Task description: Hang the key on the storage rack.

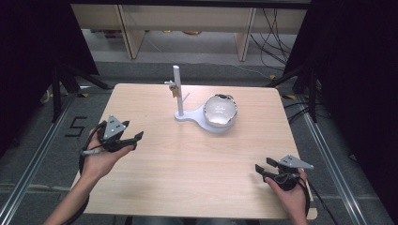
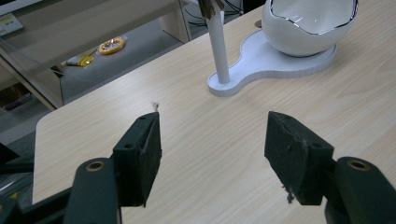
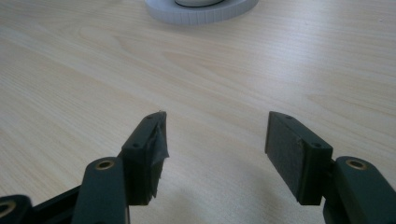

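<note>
Near the frame's centre, toward the top, a white stand [image 1: 187, 114] carries an upright post [image 1: 178, 89] and, on its right, a bowl [image 1: 220, 110]. Both grippers gape empty: left gripper [image 1: 136, 138] at mid-left, the nearer, right gripper [image 1: 262, 169] at lower right.

A white stand [image 1: 192, 116] sits at the far middle of the tabletop [image 1: 187, 159]: a flat base, an upright white post [image 1: 178, 89] on its left end, and a glossy white egg-shaped bowl [image 1: 219, 110] with a jagged silver rim on its right.
</note>
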Available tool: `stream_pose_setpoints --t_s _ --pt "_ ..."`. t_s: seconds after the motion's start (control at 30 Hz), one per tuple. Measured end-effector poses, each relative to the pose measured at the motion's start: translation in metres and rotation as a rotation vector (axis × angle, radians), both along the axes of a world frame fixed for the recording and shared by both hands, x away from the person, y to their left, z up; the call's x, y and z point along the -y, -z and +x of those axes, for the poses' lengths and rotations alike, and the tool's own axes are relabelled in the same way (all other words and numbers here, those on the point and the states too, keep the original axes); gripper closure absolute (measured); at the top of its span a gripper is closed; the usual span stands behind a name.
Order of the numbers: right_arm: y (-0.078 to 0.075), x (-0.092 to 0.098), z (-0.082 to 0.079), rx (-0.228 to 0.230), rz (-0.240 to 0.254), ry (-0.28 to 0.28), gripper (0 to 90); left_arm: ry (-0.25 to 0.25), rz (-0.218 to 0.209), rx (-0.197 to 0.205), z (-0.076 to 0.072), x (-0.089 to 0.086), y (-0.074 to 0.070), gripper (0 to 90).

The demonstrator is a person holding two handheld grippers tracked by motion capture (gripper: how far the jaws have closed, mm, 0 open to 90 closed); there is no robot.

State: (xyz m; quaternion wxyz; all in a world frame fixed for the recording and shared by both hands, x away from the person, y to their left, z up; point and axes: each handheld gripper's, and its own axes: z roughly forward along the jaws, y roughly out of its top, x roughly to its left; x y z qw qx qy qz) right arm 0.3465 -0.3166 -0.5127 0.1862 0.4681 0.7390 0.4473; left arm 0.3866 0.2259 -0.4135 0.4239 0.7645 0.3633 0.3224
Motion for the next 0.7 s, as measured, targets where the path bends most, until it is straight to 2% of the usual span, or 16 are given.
stream_pose_setpoints --t_s 0.03,0.07,0.1,0.13,0.17,0.2,0.37,0.4,0.43,0.47,0.57,0.63,0.7 --pt "0.0 0.0 0.0 0.0 0.0 0.0 39.6 0.0 0.0 0.0 0.0 0.0 0.0 36.0" --pt "0.0 0.0 0.0 0.004 0.002 -0.002 39.6 -0.018 -0.03 0.0 -0.006 -0.003 0.009 35.9" --pt "0.0 0.0 0.0 0.004 0.002 -0.002 39.6 -0.018 -0.03 0.0 -0.006 -0.003 0.009 35.8" --pt "0.0 0.0 0.0 0.006 -0.003 -0.003 39.6 -0.037 -0.055 -0.005 -0.012 -0.006 0.02 35.8" --pt "0.0 0.0 0.0 0.006 -0.003 -0.003 39.6 -0.037 -0.055 -0.005 -0.012 -0.006 0.02 35.8" --pt "0.0 0.0 0.0 -0.004 -0.002 -0.003 39.7 -0.063 -0.07 -0.009 -0.017 -0.008 0.032 35.8" --pt "0.001 0.002 0.001 0.026 -0.02 -0.009 39.6 -0.105 -0.11 -0.039 -0.027 -0.018 0.061 35.7" --pt "0.0 0.001 0.001 0.015 -0.006 -0.01 39.7 -0.113 -0.113 -0.041 -0.029 -0.02 0.067 35.7" --pt "0.0 0.003 0.003 0.043 -0.028 -0.024 39.6 -0.113 -0.113 -0.041 -0.029 -0.02 0.067 35.7" --pt "0.0 0.003 0.003 0.038 -0.032 -0.021 39.6 -0.134 -0.128 -0.038 -0.033 -0.024 0.078 35.8" --pt "0.001 0.002 0.003 0.04 -0.027 -0.019 39.7 -0.158 -0.166 -0.032 -0.038 -0.029 0.093 35.7" --pt "0.001 0.002 0.003 0.04 -0.028 -0.019 39.7 -0.166 -0.168 -0.028 -0.04 -0.03 0.098 35.2" --pt "0.001 0.003 0.003 0.044 -0.023 -0.022 39.7 -0.186 -0.175 -0.002 -0.043 -0.033 0.11 34.9"
